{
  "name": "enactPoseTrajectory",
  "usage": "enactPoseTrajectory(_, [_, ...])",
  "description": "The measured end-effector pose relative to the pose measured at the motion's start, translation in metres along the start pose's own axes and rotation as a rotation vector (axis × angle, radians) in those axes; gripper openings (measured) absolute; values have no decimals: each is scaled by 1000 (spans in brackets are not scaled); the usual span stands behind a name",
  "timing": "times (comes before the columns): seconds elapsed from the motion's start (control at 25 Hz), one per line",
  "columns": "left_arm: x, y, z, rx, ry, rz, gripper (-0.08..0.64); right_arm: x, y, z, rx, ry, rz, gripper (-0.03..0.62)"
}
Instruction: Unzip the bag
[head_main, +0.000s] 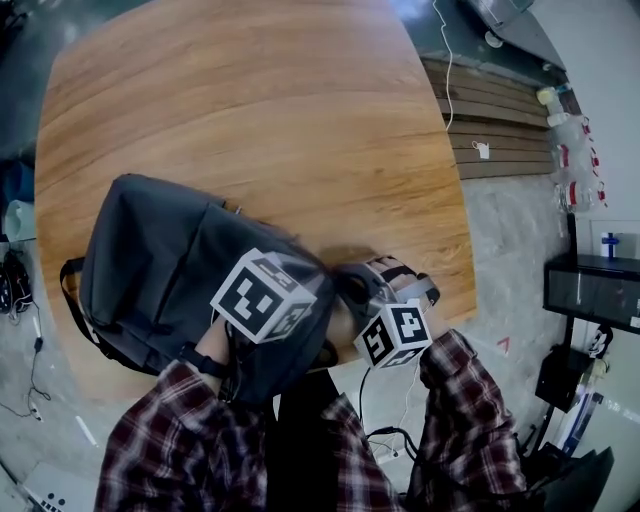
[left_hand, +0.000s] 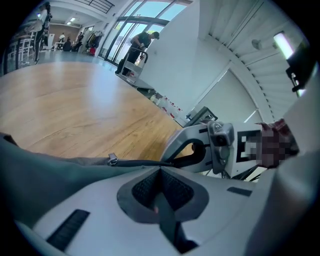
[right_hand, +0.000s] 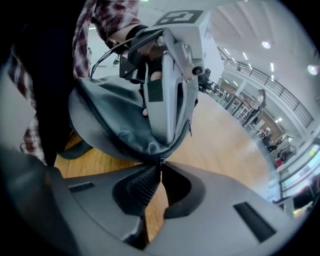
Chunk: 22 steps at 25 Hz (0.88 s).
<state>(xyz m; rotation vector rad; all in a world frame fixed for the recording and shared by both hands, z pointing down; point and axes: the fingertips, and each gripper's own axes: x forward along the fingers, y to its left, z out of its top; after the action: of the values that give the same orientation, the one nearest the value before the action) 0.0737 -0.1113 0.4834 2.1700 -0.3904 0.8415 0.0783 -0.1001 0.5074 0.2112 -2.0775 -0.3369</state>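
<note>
A dark grey backpack (head_main: 150, 270) lies on the wooden table (head_main: 280, 100) near its front edge. My left gripper (head_main: 300, 300) sits on the bag's right part, under its marker cube, and is shut on a fold of the bag fabric (left_hand: 60, 175). Just to its right, my right gripper (head_main: 348, 288) is shut on the zipper pull (right_hand: 160, 161) at the bag's edge. In the left gripper view, the dark zipper line (left_hand: 142, 162) runs from a small metal slider (left_hand: 113, 160) to the right gripper (left_hand: 172, 161). The right gripper view shows the left gripper (right_hand: 169, 135) pressed onto the bag (right_hand: 115, 120).
The table's front edge is close to the person's plaid sleeves (head_main: 180, 440). Wooden slats (head_main: 500, 130) and a black shelf (head_main: 595, 290) stand on the floor at right. Cables (head_main: 390, 440) lie by the person's feet. People (left_hand: 140, 45) stand far off.
</note>
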Motion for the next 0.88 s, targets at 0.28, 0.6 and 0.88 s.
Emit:
enactPoseTrajectory(0.28, [1, 5, -2, -3, -28, 19, 6, -4, 7, -7, 75, 115, 73, 15])
enactPoseTrajectory(0.6, [6, 15, 0, -15, -53, 73, 6, -14, 33, -4, 309, 227, 156, 15])
enactPoseTrajectory(0.88, [8, 27, 14, -74, -97, 104, 6, -23, 35, 3, 335, 342, -38, 15])
